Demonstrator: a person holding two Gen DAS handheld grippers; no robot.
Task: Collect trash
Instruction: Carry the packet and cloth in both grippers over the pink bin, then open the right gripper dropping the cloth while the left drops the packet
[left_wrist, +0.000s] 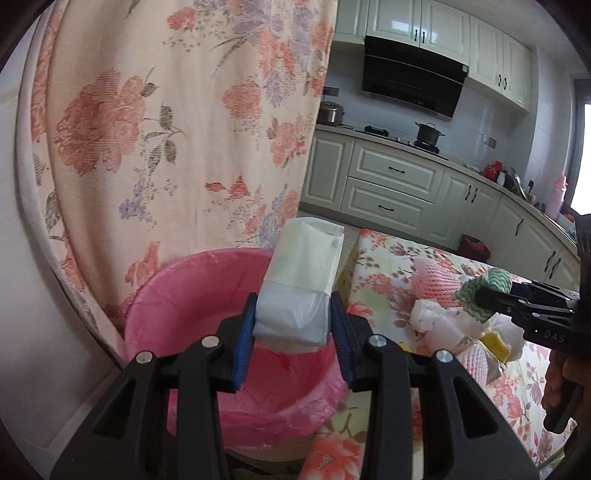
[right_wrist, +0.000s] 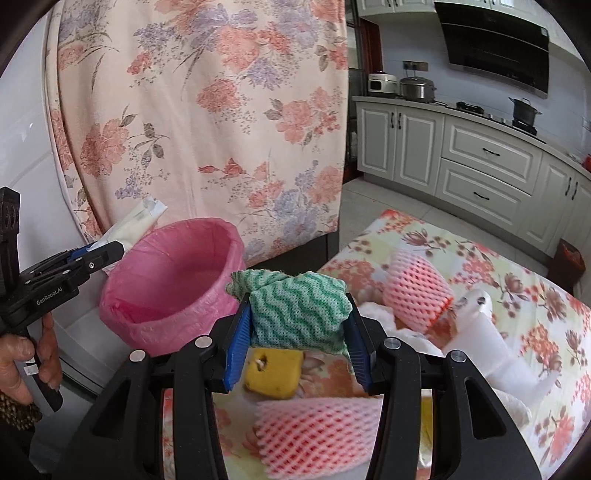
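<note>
A white packet is being gripped by the left gripper, its blue pads pressed against the packet's lower end while the rest is sticking up toward 12 o'clock. In the left wrist view the packet is being held over the pink-lined bin, whose opening is lying below and toward 9 o'clock of the packet. The bin is standing against a floral curtain (draped over something that cannot be made out).

A green wavy-striped cloth is being clamped by the right gripper, the jaws closed narrowly on its bunched folds. In the right wrist view the cloth is being held above the table with the floral tablecloth, and the bin is sitting at about 10 o'clock from it. Beneath the cloth, at 6 o'clock, a yellow sponge is lying on the tablecloth, and just below that a pink foam net is resting. A second pink foam net is lying at 2 o'clock of the cloth, with crumpled white plastic beside it toward 3 o'clock.

The left gripper is also being seen at 9 o'clock in the right wrist view, held in a hand, with the packet angled above the bin's far rim.
</note>
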